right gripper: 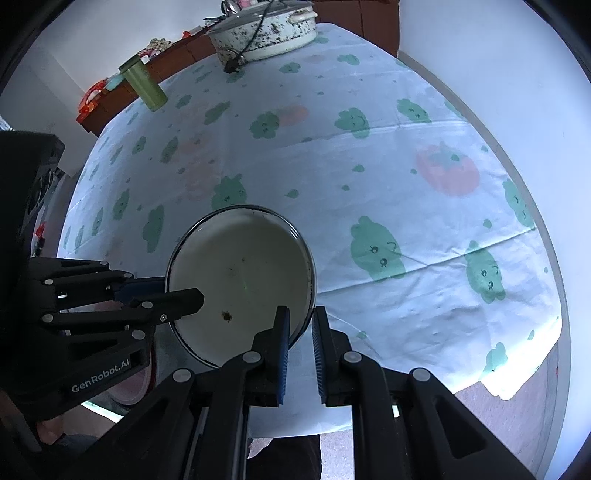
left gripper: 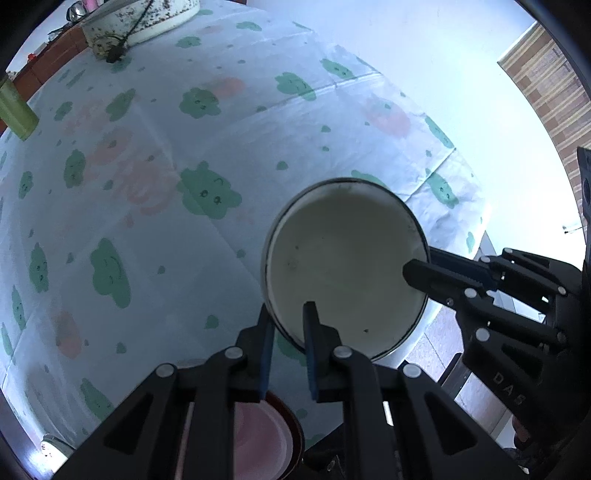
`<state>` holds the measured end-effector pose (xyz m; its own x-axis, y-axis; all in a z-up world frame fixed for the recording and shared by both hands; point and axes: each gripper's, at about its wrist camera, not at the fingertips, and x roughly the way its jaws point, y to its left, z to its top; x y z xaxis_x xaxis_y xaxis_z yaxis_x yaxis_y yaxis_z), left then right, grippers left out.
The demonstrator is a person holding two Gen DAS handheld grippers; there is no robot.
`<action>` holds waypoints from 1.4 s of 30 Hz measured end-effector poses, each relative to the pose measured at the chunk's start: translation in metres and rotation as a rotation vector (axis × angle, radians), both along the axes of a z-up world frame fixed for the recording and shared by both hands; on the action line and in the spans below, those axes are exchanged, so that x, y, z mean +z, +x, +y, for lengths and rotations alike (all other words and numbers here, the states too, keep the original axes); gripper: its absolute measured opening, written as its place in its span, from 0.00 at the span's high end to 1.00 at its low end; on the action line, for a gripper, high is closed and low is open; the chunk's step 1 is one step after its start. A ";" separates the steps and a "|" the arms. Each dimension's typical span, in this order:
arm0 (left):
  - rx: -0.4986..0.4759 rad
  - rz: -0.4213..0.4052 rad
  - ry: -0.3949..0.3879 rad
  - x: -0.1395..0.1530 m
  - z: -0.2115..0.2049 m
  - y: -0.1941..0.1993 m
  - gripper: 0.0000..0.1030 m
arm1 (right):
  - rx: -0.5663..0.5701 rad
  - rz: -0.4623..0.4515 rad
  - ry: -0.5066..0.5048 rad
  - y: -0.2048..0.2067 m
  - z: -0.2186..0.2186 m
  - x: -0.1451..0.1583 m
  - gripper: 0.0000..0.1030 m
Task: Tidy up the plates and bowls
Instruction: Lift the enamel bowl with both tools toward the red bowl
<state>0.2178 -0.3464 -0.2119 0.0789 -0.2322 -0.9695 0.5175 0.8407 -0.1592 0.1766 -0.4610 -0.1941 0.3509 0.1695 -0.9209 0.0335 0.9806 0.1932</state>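
Observation:
A white enamel plate with a dark rim [left gripper: 343, 269] [right gripper: 240, 284] is held above the near edge of the table. My left gripper [left gripper: 290, 325] is shut on its rim, one finger inside and one outside. My right gripper [right gripper: 299, 325] is shut on the opposite rim in the same way. Each gripper shows in the other's view, the right one [left gripper: 421, 273] and the left one [right gripper: 184, 295]. A pink bowl with a brown rim [left gripper: 266, 439] sits below the left gripper, mostly hidden.
The table carries a pale cloth [right gripper: 369, 166] printed with green clouds and red tomatoes. A large speckled white pot with a lid [right gripper: 266, 33] [left gripper: 140, 22] stands at the far edge. A green cylinder [right gripper: 144, 85] [left gripper: 14, 107] stands at the far left.

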 end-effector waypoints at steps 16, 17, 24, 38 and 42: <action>0.045 -0.042 -0.011 0.032 0.042 -0.008 0.88 | 0.069 -0.049 -0.005 -0.006 0.038 0.034 0.87; 0.048 -0.045 -0.012 0.034 0.044 -0.009 0.88 | 0.072 -0.052 -0.006 -0.007 0.041 0.036 0.87; 0.067 -0.055 -0.015 0.043 0.062 -0.015 0.88 | 0.099 -0.069 -0.007 -0.012 0.057 0.047 0.87; 0.104 -0.066 -0.012 0.053 0.090 -0.025 0.88 | 0.147 -0.078 -0.013 -0.016 0.087 0.055 0.87; 0.110 -0.067 -0.010 0.054 0.096 -0.027 0.88 | 0.156 -0.078 -0.013 -0.017 0.094 0.057 0.87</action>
